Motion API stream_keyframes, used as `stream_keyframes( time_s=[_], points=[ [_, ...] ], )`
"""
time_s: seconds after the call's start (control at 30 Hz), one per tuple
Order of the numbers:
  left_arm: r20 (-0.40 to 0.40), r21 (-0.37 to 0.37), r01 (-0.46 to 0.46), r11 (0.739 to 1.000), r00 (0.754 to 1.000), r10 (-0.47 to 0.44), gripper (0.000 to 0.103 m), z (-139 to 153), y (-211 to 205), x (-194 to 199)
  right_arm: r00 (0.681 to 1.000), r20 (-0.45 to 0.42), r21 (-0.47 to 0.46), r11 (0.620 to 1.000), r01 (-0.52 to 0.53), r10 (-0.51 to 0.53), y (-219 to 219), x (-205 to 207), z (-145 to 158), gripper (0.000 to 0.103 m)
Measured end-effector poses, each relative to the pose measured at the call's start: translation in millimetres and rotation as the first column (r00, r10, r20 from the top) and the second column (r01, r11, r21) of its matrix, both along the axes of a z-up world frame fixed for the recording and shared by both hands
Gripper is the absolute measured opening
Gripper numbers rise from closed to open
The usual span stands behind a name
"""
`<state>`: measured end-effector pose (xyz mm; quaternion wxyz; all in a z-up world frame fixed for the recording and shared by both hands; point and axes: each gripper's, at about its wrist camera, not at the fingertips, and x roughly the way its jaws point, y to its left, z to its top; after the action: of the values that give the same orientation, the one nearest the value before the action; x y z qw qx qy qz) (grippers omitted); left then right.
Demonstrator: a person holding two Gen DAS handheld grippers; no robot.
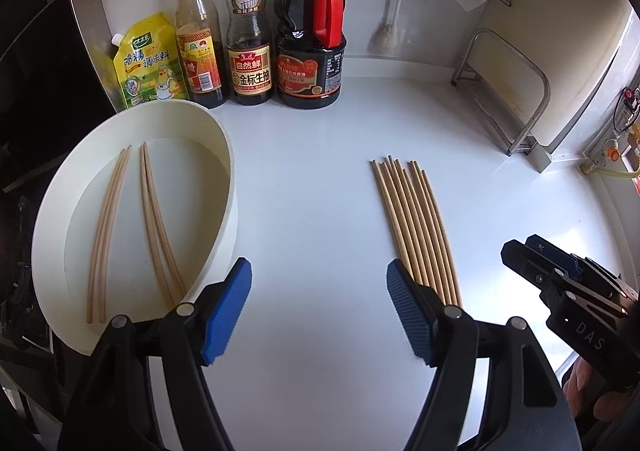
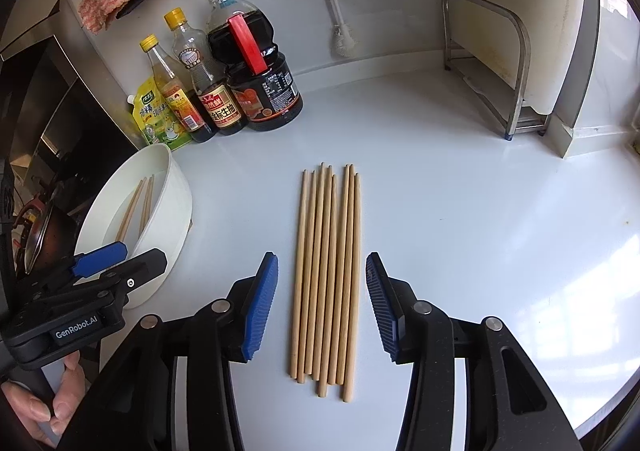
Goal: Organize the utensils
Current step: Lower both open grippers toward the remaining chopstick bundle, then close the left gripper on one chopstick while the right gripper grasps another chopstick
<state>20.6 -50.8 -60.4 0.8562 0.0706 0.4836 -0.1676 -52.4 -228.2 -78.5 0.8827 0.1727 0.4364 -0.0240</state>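
Observation:
Several wooden chopsticks [image 2: 326, 231] lie side by side on the white counter [image 2: 460, 211]. My right gripper [image 2: 322, 259] hovers over their near half, open, its blue pads [image 2: 260, 299] standing either side of the bundle without touching it. The same bundle [image 1: 416, 227] shows in the left wrist view just right of my left gripper [image 1: 319, 265], which is open and empty over bare counter. A white basin [image 1: 228, 211] to its left holds two pairs of chopsticks [image 1: 156, 219]. The right gripper [image 1: 522, 245] appears at the right edge.
A yellow seasoning pouch [image 1: 148, 63] and three sauce bottles [image 1: 248, 47] stand along the back wall. A metal rack [image 1: 508, 91] holding a cutting board sits at the back right. A stove with a pan [image 2: 44, 227] lies left of the basin [image 2: 168, 219].

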Motion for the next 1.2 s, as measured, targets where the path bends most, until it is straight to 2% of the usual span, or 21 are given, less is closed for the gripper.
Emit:
stream_keyframes(
  time_s=[0.53, 0.6, 0.87, 1.2],
  points=[
    [-0.052, 0.023, 0.025, 0.999, 0.998, -0.024, 0.071, -57, -42, 10, 0.996, -0.089, -0.095, 0.996, 0.004, -0.012, -21, 13, -72, 0.045],
    [-0.06, 0.026, 0.019, 0.999, 0.998, -0.017, 0.071, -64, -42, 12, 0.995, -0.095, -0.082, 0.997, -0.001, -0.007, -20, 14, -79, 0.045],
    [-0.073, 0.023, -0.011, 1.0, 0.997, 0.012, 0.071, -77, -37, 17, 0.996, -0.093, -0.098, 0.995, -0.013, 0.004, -15, 17, -90, 0.045],
    [-0.075, 0.019, 0.008, 1.0, 0.997, -0.007, 0.071, -80, -47, 15, 0.995, -0.092, -0.165, 0.985, -0.039, 0.024, -8, 18, -91, 0.045]
  ],
)
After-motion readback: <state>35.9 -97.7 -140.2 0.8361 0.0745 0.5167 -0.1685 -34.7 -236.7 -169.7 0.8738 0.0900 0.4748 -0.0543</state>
